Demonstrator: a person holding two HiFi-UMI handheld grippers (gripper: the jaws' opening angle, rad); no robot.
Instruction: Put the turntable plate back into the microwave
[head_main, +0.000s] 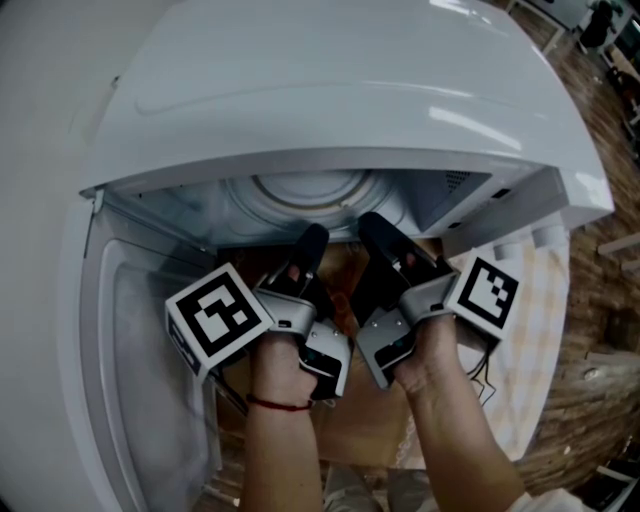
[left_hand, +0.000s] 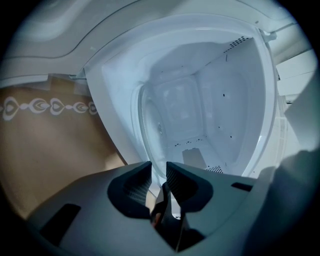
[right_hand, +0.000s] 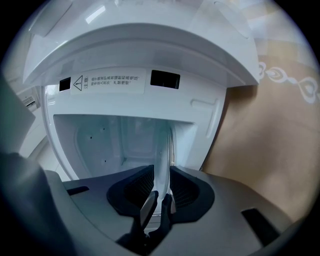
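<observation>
The clear glass turntable plate (head_main: 310, 190) lies inside the white microwave (head_main: 350, 90), just past the open front. My left gripper (head_main: 308, 243) and right gripper (head_main: 375, 228) reach side by side into the opening at the plate's near rim. In the left gripper view the plate (left_hand: 144, 125) runs edge-on into my left gripper (left_hand: 159, 175), its rim filling the narrow gap between the pads. In the right gripper view the plate (right_hand: 164, 150) sits edge-on in my right gripper (right_hand: 161, 180), with both pads against it.
The microwave door (head_main: 130, 380) hangs open at the left. The white cavity (left_hand: 215, 100) lies behind the plate. A tan patterned tablecloth (right_hand: 270, 140) lies under the microwave. A warning label (right_hand: 107, 81) is on the front frame. Wooden floor (head_main: 600, 300) shows at the right.
</observation>
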